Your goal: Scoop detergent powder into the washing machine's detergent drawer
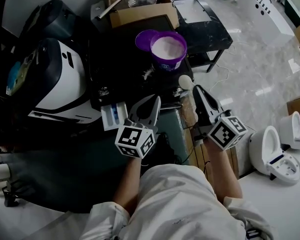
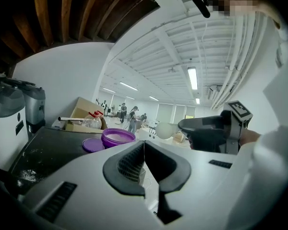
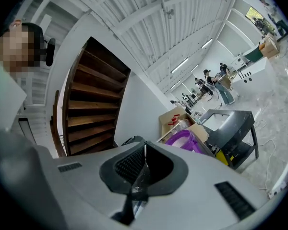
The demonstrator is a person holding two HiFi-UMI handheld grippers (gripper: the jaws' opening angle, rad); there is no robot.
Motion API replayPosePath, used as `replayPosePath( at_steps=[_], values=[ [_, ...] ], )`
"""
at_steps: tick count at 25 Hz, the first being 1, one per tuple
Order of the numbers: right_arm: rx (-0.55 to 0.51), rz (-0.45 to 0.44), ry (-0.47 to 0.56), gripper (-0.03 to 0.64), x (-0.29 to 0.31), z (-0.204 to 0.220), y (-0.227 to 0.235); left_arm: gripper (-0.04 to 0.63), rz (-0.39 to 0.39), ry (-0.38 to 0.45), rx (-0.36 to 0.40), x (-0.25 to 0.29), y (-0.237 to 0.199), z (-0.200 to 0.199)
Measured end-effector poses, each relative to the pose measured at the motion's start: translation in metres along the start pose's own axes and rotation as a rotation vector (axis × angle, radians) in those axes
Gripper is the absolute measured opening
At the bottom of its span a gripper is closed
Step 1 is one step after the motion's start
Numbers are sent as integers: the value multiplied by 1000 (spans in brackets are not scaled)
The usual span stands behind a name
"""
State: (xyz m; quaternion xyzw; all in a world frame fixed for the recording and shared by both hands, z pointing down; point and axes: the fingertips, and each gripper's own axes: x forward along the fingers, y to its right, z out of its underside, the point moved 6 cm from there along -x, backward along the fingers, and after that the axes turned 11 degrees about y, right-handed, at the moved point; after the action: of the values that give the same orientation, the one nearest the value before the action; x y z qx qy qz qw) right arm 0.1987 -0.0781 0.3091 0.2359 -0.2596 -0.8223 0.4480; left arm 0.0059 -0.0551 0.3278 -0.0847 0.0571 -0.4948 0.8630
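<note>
The detergent drawer [image 1: 113, 115] juts from the near edge of the dark washing machine [image 1: 121, 69], its white and blue compartments facing up. It lies left of the scoop and nearer than it. The purple tub [image 1: 168, 53], open and showing white powder, stands on the machine's top at the far side, with its lid [image 1: 144, 39] flat just to its left.

The scoop [image 1: 185, 82] sits between the two. The tub is farther off and a little left of its pale bowl, while the drawer is well to the left and nearer. The right gripper [image 1: 196, 90] has its jaws closed on the scoop's thin handle. The handle runs from the jaws toward the far left, so the bowl points at the tub. I cannot tell whether the bowl carries powder.

The left gripper [image 1: 156, 101] is closed with nothing between its jaws. It hangs just right of the drawer, nearer to it than the right gripper is.

The scoop would have to travel left and toward the near side to reach the drawer, across the left gripper's front. That gripper may crowd the path.
</note>
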Motion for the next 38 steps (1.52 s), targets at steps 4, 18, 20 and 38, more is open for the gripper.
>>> replayPosePath(
  at_steps=[4,18,20,38],
  values=[
    [-5,15,-8,11,19,2,8,20,5,-1,-10,16,-15,0],
    [-88,49,-3,12,82,-4,17,20,52,18,-34,59,-63,-9],
    [-103,55,-6,12,88,-3,18,20,63,16,-33,62,-67,-10],
    [-216,109,-114,14,142,11,28,20,90,-34,-46,71,-98,-5]
  ],
)
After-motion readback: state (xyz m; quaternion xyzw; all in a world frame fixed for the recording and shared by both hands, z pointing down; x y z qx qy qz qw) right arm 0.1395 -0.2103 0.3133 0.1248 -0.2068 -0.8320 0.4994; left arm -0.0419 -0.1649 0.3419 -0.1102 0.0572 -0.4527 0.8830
